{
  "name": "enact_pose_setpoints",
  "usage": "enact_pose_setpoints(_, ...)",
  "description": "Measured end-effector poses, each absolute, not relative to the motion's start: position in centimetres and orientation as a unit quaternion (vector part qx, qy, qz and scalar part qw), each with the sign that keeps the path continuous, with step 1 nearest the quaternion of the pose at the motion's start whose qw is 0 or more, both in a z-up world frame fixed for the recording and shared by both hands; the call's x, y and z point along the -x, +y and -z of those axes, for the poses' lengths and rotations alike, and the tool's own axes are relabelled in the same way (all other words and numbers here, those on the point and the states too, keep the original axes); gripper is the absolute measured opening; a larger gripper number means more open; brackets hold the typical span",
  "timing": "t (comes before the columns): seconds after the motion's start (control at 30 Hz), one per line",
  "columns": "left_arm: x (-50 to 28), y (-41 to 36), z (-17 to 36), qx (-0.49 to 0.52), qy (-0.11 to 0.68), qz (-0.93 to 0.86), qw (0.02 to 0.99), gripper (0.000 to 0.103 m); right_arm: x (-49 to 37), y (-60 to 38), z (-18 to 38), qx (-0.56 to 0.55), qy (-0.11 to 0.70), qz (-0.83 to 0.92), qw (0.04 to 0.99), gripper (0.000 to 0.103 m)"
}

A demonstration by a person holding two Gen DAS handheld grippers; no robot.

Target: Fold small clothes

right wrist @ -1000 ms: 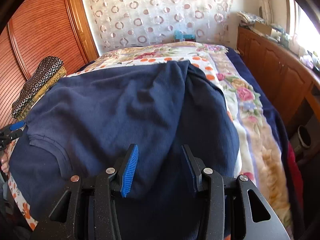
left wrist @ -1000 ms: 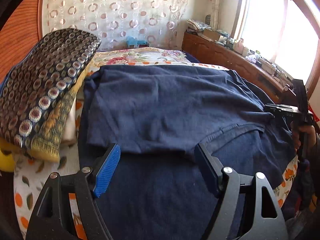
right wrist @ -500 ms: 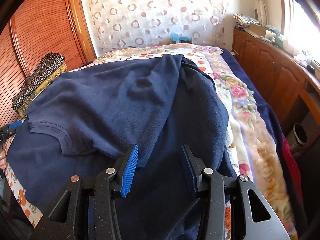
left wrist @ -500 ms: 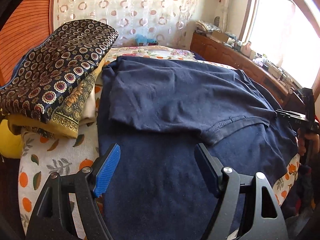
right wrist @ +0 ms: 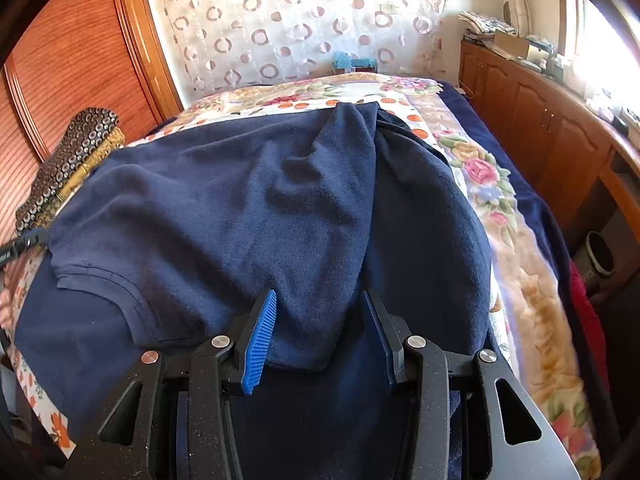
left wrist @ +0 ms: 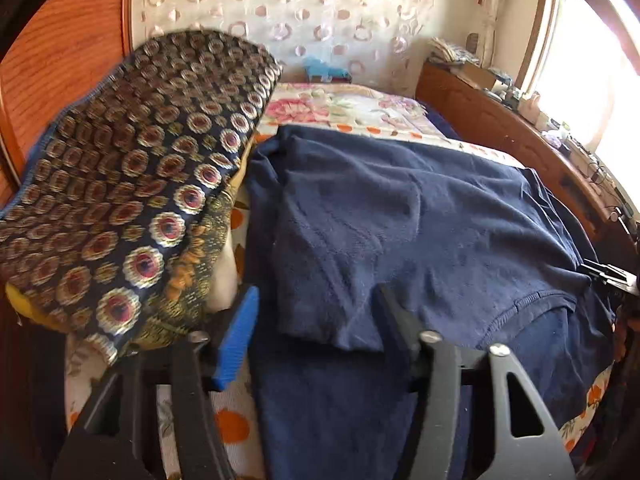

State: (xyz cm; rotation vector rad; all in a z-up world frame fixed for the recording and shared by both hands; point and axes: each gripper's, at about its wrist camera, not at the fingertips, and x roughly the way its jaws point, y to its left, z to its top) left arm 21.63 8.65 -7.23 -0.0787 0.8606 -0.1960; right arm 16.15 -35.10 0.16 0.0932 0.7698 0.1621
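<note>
Since a second ago the left gripper [left wrist: 316, 332] slides toward the folded sleeve corner, fingers narrowing around it without pinching; right gripper [right wrist: 318, 336] stays half-open. Navy shirt [right wrist: 224, 216] on the bed [right wrist: 480, 168] looks soft, limp: grip hems

Navy shirt [right wrist: 248, 208]; floral, orange-dotted bedspread [right wrist: 480, 168]; dark medallion-patterned cloth [left wrist: 132, 200]; blue tool pads [right wrist: 260, 344].

The navy garment [right wrist: 248, 208] is soft, matt, slightly fuzzy cloth; the wardrobe [right wrist: 68, 64] is polished ribbed wood; the patterned folded fabric [left wrist: 132, 184] has a faint sheen.
</note>
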Motion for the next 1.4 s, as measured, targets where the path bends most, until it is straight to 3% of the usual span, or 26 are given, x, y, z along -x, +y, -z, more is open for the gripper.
enact_pose_setpoints(0.13, -22.1, 8.1, 8.1, 0.025, 0.428, 0.098, 0.898, 0.043, -15.7, -34.2, 0.1, -0.018, 0.369, -0.076, 0.926, 0.044)
enact_pose_setpoints(0.3, -21.9, 7.2, 8.3, -0.002, 0.424, 0.094, 0.901, 0.038, -15.6, -34.4, -0.2, -0.025, 0.364, -0.098, 0.926, 0.009)
enact_pose_setpoints(0.4, -22.1, 7.1, 8.2, -0.005, 0.423, 0.096, 0.901, 0.025, -15.2, -34.6, -0.5, -0.036, 0.352, -0.125, 0.927, 0.005)
enact_pose_setpoints(0.5, -22.1, 7.3, 7.8, -0.006, 0.419, 0.096, 0.903, 0.014, -14.8, -34.5, -0.8, -0.027, 0.341, -0.129, 0.931, 0.004)
enact_pose_setpoints(0.67, -21.4, 7.2, 6.8, -0.019, 0.406, 0.099, 0.908, 0.008, -14.4, -34.2, -1.5, -0.019, 0.321, -0.130, 0.938, 0.004)
enact_pose_setpoints(1.13, -12.7, 6.8, -0.6, 0.020, 0.316, 0.163, 0.934, 0.007, -8.9, -36.3, -3.9, 0.001, 0.266, -0.130, 0.955, 0.002)
enact_pose_setpoints(1.4, -8.3, 7.1, 3.3, 0.029, 0.355, 0.161, 0.920, 0.007, -3.1, -37.1, -3.4, 0.021, 0.269, -0.136, 0.953, 0.002)
